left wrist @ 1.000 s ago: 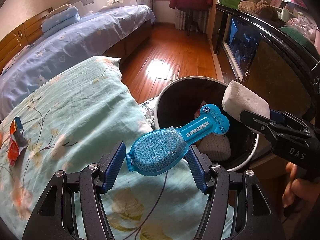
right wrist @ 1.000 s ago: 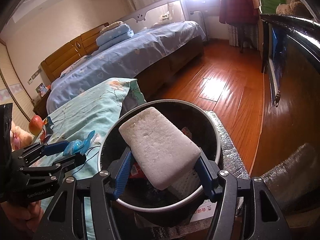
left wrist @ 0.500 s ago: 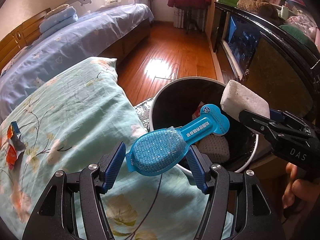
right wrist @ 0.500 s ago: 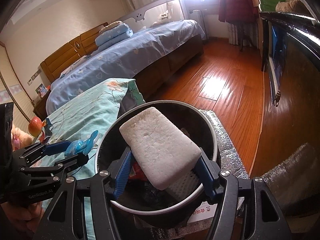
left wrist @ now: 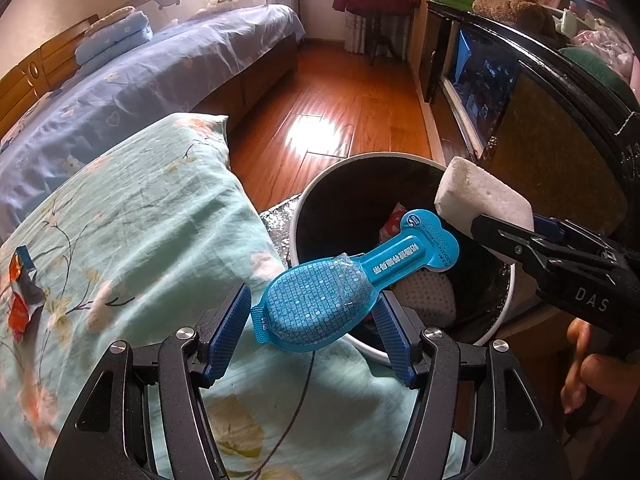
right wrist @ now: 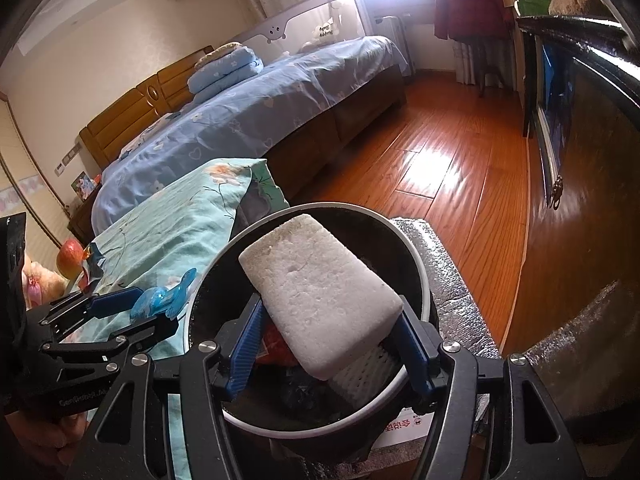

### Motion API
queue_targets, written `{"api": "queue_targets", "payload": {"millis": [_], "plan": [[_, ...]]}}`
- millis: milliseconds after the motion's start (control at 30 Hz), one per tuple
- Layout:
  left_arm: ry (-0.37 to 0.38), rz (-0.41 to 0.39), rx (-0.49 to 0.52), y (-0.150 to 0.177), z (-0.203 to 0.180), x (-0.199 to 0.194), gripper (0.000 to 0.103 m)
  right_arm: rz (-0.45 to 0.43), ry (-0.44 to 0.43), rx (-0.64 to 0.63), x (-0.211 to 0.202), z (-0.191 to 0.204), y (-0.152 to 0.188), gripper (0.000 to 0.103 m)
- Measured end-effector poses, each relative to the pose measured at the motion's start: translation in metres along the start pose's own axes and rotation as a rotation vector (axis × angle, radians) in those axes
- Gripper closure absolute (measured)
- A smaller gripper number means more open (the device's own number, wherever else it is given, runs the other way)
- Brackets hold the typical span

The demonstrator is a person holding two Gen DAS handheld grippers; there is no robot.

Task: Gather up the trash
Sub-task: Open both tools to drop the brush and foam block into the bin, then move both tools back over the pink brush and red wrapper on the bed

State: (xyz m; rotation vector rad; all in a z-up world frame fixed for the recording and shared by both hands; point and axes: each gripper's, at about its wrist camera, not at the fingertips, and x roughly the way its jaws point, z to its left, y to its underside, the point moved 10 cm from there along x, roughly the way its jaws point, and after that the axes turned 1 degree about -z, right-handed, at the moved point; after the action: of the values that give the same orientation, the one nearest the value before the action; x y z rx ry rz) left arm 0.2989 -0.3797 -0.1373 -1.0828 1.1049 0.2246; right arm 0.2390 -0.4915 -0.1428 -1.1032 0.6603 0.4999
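While "DAS" marks right gripper (left wrist: 480,228) — foam block (left wrist: 480,198) clamped.

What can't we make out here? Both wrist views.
- Bin bottom: right wrist view, covered by the foam block in the right tongs.
- Left tongs grip on the blue packet: left wrist view, the packet hides the right pad's contact.
- Orange wrapper: left wrist view, crumpled and distorted near the edge.
- Packet print: too small.

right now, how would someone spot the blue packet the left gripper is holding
Find the round black bin beside the floral bedding. The blue packet hangs at its near rim in the left gripper: spoon-shaped, bright blue, unlike the white foam block nearby.
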Motion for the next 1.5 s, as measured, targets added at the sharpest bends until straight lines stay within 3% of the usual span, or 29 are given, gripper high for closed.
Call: {"api": "queue_targets", "payload": {"millis": [100,233,633,1033,1500], "plan": [[0.008,0.004,0.003,0.001,-0.002,0.000,0.039,0.006,-0.001,0.005,0.001,-0.001,0.000,0.035],[0.004,0.006,-0.002,0.002,-0.001,-0.001,0.027,0.012,-0.001,0.024,0.002,-0.006,-0.001,0.031],[-0.005,-0.020,-0.116,0.033,0.031,-0.023,0.027,-0.012,-0.030,0.043,-0.010,0.009,0.002,0.027],[-0.087,-0.029,-0.301,0.095,0.116,-0.055,0.027,0.024,-0.141,-0.011,0.002,0.084,0.021,0.023],[-0.182,-0.062,-0.489,0.152,0.211,-0.092,0.027,0.091,-0.252,-0.166,0.024,0.197,0.051,0.023]]}}
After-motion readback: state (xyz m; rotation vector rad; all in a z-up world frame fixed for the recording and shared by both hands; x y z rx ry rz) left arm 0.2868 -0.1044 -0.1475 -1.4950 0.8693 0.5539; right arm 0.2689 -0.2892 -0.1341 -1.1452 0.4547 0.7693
